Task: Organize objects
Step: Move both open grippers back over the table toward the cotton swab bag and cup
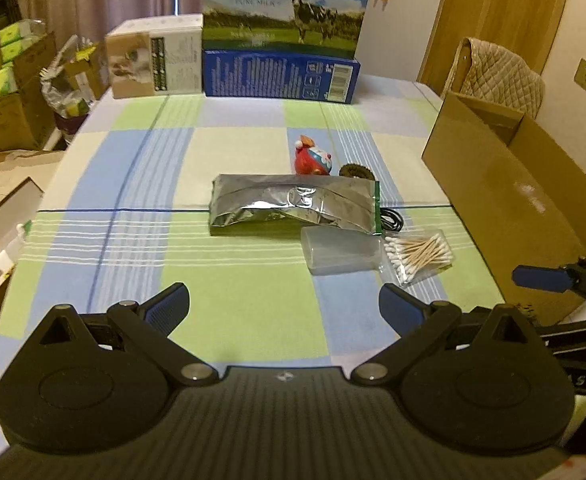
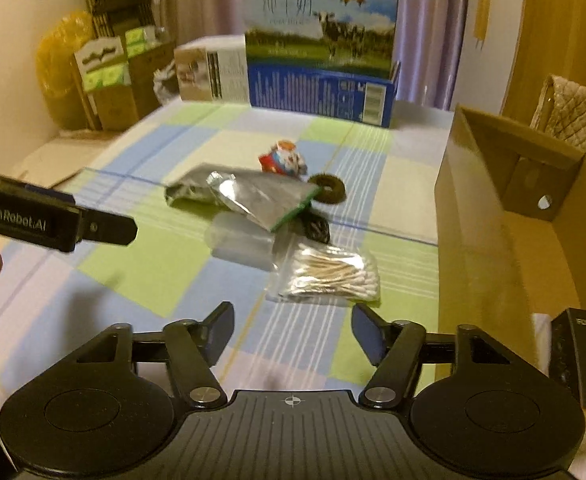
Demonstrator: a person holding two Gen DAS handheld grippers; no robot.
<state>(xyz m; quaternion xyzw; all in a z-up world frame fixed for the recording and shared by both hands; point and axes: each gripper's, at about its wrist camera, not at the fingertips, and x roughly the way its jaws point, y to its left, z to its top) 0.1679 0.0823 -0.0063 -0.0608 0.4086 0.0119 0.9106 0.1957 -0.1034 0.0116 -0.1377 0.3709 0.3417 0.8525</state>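
Both grippers' fingers (image 1: pixel 173 304) apart, seemingly empty.

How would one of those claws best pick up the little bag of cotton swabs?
Probably with the right gripper, open and nearest. The bag of cotton swabs lies flat on the tablecloth, so come from above and pinch across its bulging middle, narrow way; the loose clear edges would likely slip.

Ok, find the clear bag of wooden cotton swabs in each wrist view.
Left wrist: clear bag of wooden cotton swabs, right of centre, beside the translucent plastic container.
Right wrist: centre, just ahead of the open right gripper.
Shared landmark: crinkled silver foil pouch behind it.
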